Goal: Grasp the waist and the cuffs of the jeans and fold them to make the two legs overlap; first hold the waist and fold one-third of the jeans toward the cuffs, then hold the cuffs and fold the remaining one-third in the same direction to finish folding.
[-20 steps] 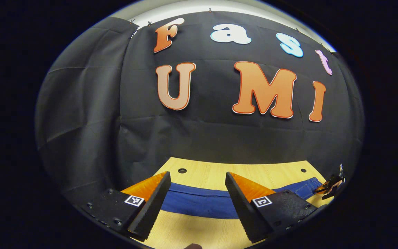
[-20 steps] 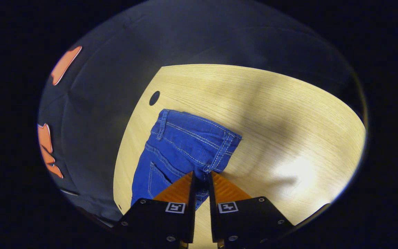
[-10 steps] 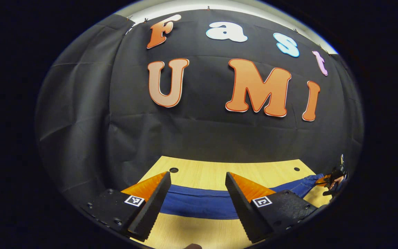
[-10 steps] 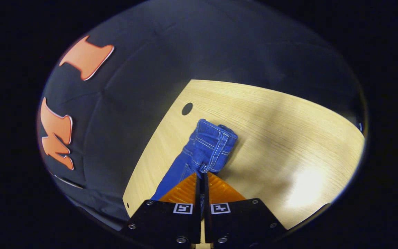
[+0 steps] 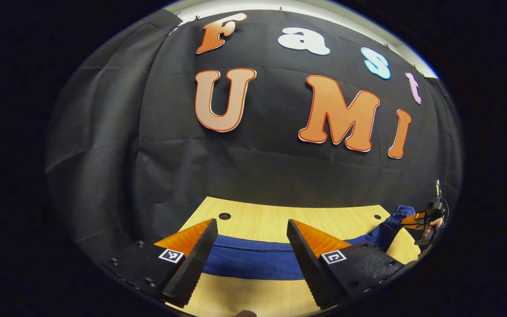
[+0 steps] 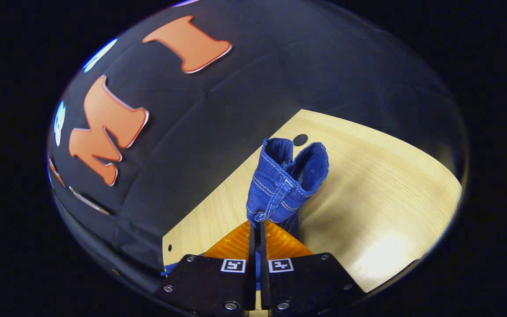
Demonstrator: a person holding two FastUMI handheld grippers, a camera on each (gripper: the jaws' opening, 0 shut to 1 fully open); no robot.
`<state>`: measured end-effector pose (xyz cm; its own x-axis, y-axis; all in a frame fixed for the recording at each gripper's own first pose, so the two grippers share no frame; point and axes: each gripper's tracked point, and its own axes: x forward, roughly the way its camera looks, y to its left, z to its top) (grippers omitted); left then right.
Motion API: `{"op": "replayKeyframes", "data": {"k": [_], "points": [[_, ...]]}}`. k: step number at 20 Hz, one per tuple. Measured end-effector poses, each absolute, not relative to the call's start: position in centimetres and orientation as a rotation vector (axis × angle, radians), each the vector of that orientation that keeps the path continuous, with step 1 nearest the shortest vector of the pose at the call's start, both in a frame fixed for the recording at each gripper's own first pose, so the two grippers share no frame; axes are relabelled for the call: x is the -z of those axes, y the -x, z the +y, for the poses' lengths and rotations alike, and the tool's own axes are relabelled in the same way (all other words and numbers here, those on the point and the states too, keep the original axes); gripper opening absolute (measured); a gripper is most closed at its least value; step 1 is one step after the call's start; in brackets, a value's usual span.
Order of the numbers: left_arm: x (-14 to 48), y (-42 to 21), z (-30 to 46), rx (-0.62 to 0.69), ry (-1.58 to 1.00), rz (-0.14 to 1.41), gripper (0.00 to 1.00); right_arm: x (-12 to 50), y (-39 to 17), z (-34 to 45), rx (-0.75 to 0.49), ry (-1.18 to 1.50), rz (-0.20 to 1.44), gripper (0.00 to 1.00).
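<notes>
Jeans (image 5: 253, 259) lie as a blue band across the light wooden tabletop (image 5: 262, 222), just ahead of my left gripper (image 5: 250, 257), passing across the wide gap between its spread fingers, which touch nothing. Black cloth (image 5: 258, 171) closes the booth behind the table, and round holes (image 5: 224, 216) sit near the table's far edge. Square black-and-white markers (image 5: 170, 255) sit on my finger bases; I can read no words on them.

At the far right of the left gripper view, the denim rises off the table to where my right gripper (image 5: 416, 219) holds it. In the right gripper view, my right gripper (image 6: 256, 233) has its fingers pressed together on the waist (image 6: 286, 182) of the jeans, pinching it at a belt loop. The waistband stands up beyond my fingertips, bunched into a curl with white stitching showing, above the tabletop (image 6: 381, 185). A hole (image 6: 300, 140) shows just past the denim.
</notes>
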<state>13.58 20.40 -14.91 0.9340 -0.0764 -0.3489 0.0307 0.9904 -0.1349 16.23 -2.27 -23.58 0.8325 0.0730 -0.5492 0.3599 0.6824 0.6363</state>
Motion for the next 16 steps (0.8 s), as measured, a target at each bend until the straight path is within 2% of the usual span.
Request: {"op": "replayKeyframes", "data": {"k": [10,16], "points": [[16.2,-14.1,24.6,0.023,0.158,0.364,0.97,19.9,-17.4,9.9,-0.019,-0.639,0.61,0.05],[17.5,-14.6,27.1,-0.006,0.178,0.386,0.97,21.3,-18.4,16.1,-0.112,-0.52,0.666,0.05]]}}
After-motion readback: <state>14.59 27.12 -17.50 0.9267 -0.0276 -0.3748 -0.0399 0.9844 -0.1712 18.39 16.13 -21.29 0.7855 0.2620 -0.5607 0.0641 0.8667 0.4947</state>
